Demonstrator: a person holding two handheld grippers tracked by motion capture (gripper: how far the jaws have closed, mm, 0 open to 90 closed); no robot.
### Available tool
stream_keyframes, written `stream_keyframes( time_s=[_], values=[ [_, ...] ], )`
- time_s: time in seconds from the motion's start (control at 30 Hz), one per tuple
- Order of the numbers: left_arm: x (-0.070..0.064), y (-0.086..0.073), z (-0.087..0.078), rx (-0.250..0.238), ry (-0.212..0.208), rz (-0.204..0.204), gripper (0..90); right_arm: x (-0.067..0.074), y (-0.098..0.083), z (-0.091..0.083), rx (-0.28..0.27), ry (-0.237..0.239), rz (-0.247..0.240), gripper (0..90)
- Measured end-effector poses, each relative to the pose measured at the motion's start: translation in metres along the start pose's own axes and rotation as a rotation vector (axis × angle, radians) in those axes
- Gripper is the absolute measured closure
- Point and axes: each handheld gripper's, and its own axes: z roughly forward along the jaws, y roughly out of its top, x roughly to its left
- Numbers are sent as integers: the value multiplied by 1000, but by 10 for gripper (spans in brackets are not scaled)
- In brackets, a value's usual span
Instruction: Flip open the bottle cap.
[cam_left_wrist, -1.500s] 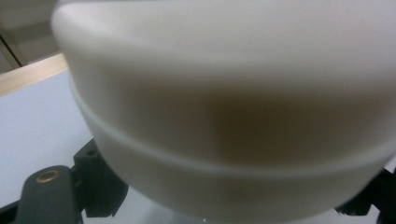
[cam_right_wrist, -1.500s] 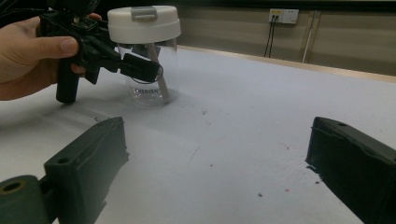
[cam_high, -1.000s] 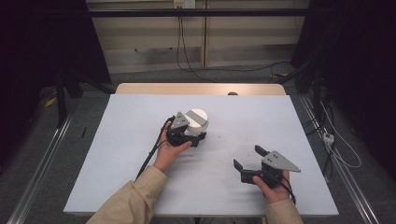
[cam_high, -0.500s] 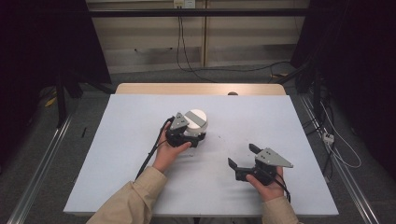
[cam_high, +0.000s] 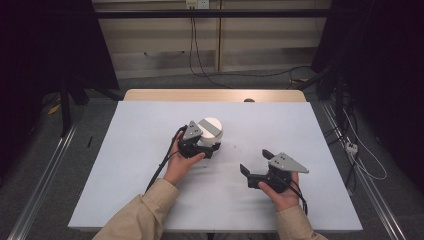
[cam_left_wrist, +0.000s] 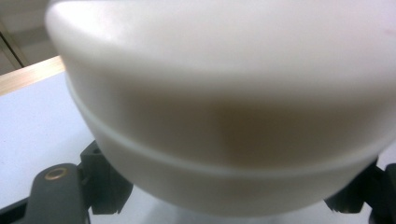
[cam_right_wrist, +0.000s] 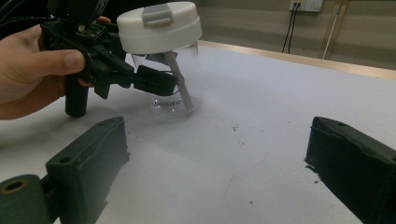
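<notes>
Clear plastic cup (cam_right_wrist: 175, 77) with white lid (cam_high: 212, 127), grey flip tab on top, straw inside leaning. Standing upright on the white table (cam_high: 125, 175), just at 12 o'clock of table centre.

sleeves (cam_high: 145, 212): tan | grippers: black jaws, grey three-cornered plates, black cables

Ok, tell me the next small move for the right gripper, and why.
Probably ease the right gripper toward the white lid of the clear cup. The left gripper is clamped on the cup's body, steadying it on the table, while the right one's jaws stand open, empty and apart from the cup.
</notes>
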Motion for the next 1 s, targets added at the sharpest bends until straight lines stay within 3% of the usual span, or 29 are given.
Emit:
stream_keyframes(
  time_s=[0.17, 0.27, 0.4, 0.43, 0.5, 0.53, 0.57, 0.67, 0.77, 1.0],
  values=[
    [0, 0, 0, -2, -1, -3, 187, 1, 7, 8, 0, 10, 7, 159],
    [-1, 0, 1, -1, 1, 3, 187, 2, 11, 11, 8, 20, 9, 297],
    [-1, 0, 2, -2, 8, 1, 187, 4, 17, 17, 33, 49, -6, 553],
    [-1, 0, 2, -2, 8, 1, 187, 4, 17, 17, 33, 49, -6, 553],
    [-2, 0, 3, -3, 10, -1, 187, 6, 21, 22, 51, 60, -9, 677],
    [-2, 0, 3, -3, 9, 0, 187, 6, 21, 22, 51, 60, -9, 677],
    [-2, 0, 3, -3, 9, 1, 187, 6, 24, 26, 48, 65, -14, 760],
    [-1, 0, 2, -2, 11, -1, 187, 6, 28, 32, 50, 78, 0, 846],
    [-2, 0, 3, -4, 6, 0, 187, 6, 32, 38, 59, 90, 6, 897],
    [-2, 0, 2, -2, 9, -1, 187, 9, 43, 50, 78, 99, -3, 900]
  ],
)
